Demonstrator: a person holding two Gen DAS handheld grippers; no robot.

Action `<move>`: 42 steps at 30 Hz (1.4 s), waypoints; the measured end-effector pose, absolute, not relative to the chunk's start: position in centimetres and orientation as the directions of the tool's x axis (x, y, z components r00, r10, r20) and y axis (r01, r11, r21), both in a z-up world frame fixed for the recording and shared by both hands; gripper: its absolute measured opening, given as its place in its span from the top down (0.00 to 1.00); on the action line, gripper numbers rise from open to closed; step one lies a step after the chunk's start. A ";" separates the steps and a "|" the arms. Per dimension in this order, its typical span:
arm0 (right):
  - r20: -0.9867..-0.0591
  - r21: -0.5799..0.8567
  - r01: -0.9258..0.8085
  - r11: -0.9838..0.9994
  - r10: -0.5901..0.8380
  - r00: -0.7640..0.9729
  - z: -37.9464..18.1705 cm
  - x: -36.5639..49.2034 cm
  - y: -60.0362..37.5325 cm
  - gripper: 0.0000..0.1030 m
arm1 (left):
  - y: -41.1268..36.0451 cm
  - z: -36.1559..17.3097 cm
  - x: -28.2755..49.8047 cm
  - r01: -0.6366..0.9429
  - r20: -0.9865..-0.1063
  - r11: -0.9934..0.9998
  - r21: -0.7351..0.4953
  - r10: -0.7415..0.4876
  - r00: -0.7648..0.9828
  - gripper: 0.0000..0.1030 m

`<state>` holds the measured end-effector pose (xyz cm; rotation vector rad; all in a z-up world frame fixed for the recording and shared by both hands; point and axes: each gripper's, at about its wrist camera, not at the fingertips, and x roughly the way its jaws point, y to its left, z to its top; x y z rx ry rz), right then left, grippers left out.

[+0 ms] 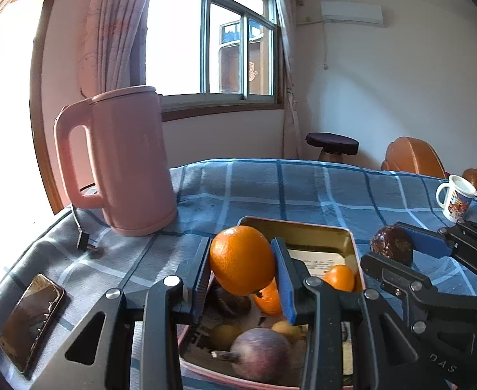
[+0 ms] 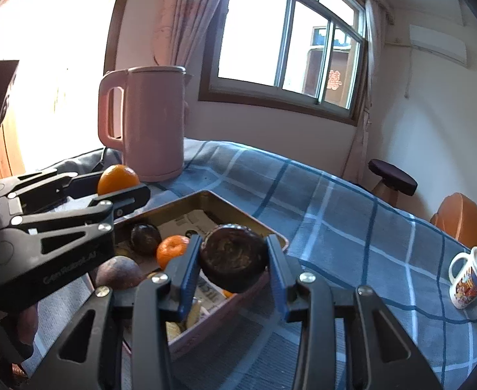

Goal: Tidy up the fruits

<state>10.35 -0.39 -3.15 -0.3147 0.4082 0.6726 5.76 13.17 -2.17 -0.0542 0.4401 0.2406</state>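
The left gripper (image 1: 242, 268) clamps a round orange fruit (image 1: 241, 260) above the rectangular metal tin (image 1: 303, 227); the right gripper (image 2: 233, 260) grips a dark wrinkled round fruit (image 2: 233, 256) over the tin's right edge on the blue checked tablecloth (image 2: 336, 214).

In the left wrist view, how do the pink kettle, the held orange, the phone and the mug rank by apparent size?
1. Pink kettle
2. Orange, though nearness to the camera enlarges it
3. Phone
4. Mug, far off

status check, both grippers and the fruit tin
Left gripper shut on orange, above tin. Right gripper shut on dark fruit, over tin's edge. Tin already holds fruit; kettle stands clear behind.
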 end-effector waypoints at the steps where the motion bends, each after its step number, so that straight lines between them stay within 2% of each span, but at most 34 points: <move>1: -0.463 -0.150 -0.659 0.737 0.536 0.706 -3.2 10.3 -0.1 0.60 | 13.4 -2.2 5.8 -0.245 -0.431 0.970 0.001 0.221 0.875 0.63; 12: -0.500 -0.163 -0.688 0.707 0.542 0.675 -4.5 10.3 2.7 0.60 | 15.3 -3.2 6.0 -0.273 -0.471 0.962 0.001 0.241 0.848 0.63; 28: -0.611 -0.161 -0.719 0.676 0.504 0.611 -7.3 11.0 4.5 0.59 | 15.6 -5.8 7.1 -0.256 -0.562 0.966 0.029 0.227 0.796 0.62; 30: -0.619 -0.161 -0.722 0.673 0.502 0.605 -7.6 10.9 4.5 0.57 | 15.5 -5.8 7.1 -0.251 -0.560 0.967 0.035 0.227 0.797 0.62; 32: -0.620 -0.158 -0.723 0.673 0.502 0.603 -7.7 10.9 4.5 0.47 | 15.4 -5.8 7.1 -0.243 -0.567 0.970 0.028 0.215 0.795 0.62; 36: -0.612 -0.146 -0.723 0.675 0.513 0.602 -7.4 10.6 4.1 0.39 | 15.4 -5.7 6.9 -0.234 -0.569 0.972 0.009 0.198 0.798 0.61; 39: -0.594 -0.152 -0.710 0.688 0.511 0.622 -6.9 10.2 3.4 0.35 | 15.4 -4.7 6.0 -0.230 -0.537 0.973 -0.015 0.186 0.823 0.56; 41: -0.586 -0.149 -0.701 0.698 0.508 0.631 -6.5 10.1 2.6 0.35 | 15.3 -3.7 5.3 -0.233 -0.505 0.972 -0.016 0.193 0.841 0.41; 42: -0.583 -0.149 -0.696 0.703 0.506 0.636 -6.4 10.1 2.3 0.34 | 15.4 -3.2 4.9 -0.241 -0.487 0.970 -0.018 0.202 0.850 0.38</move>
